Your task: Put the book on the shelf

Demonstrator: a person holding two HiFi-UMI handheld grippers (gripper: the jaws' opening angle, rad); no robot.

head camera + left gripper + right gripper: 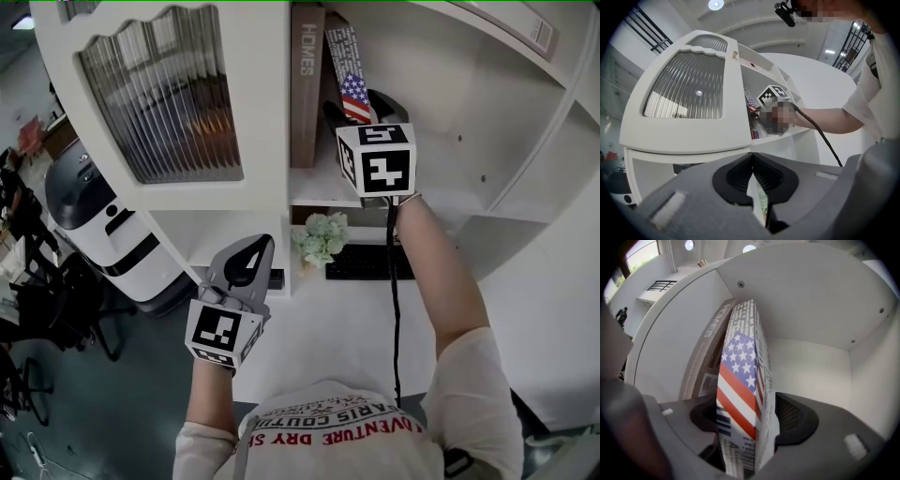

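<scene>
The book [347,75], with a stars-and-stripes cover [740,394], stands on edge in the open shelf [450,178] and leans against a brown book [307,84] marked HOMES [710,348]. My right gripper [361,111] reaches into the shelf, its jaws on either side of the book's near edge [750,420]. The right pad [792,416] stands slightly off the cover; the left pad is hidden behind the book. My left gripper [255,246] hangs lower, in front of the cabinet, its jaw tips touching with nothing between them [751,154].
A ribbed-glass cabinet door [155,94] stands left of the shelf. On the level below are a small pale plant [322,236] and a black keyboard [366,262]. A white-and-black machine [94,225] stands on the floor at left. The shelf is bare to the book's right.
</scene>
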